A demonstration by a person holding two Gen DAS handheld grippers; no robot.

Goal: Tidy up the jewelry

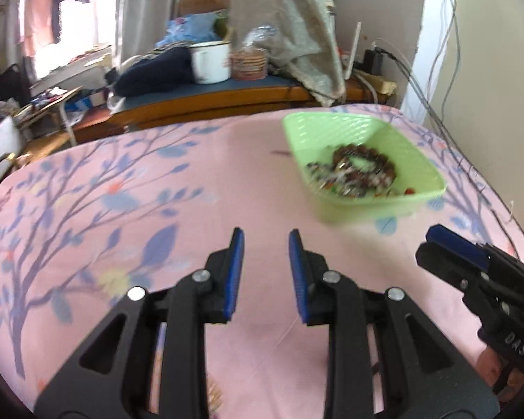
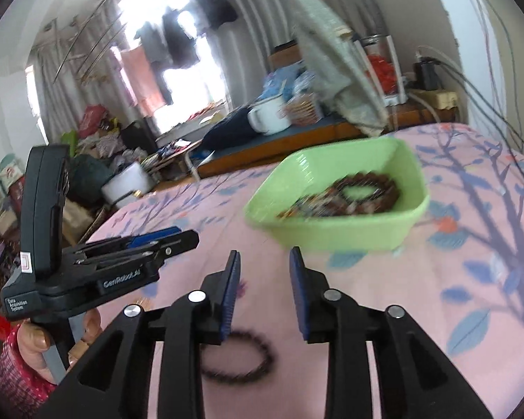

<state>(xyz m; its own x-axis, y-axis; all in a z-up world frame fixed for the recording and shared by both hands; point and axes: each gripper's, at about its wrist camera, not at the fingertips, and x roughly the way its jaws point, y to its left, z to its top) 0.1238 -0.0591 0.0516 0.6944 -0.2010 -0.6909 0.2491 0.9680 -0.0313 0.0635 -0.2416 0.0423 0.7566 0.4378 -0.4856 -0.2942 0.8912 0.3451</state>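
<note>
A light green tray (image 1: 366, 209) (image 2: 332, 235) stands on the pink floral cloth and holds a heap of beaded bracelets (image 1: 359, 169) (image 2: 353, 199). My left gripper (image 1: 266, 235) hovers over the cloth, short of the tray and to its left, open with nothing between its blue pads. My right gripper (image 2: 265, 256) is also open and empty, pointing at the tray's near wall. A dark bead bracelet (image 2: 258, 359) lies on the cloth just below the right gripper's fingers. Each gripper shows in the other's view: the right gripper (image 1: 436, 235) at the right, the left gripper (image 2: 188, 235) at the left.
A hand in a red patterned sleeve (image 2: 21, 366) grips the left tool's handle. Behind the cloth-covered surface is a wooden bench with a white enamel mug (image 1: 211, 61) (image 2: 269, 117), a grey cloth (image 1: 297, 35) and clutter. Cables (image 1: 436, 70) hang along the right wall.
</note>
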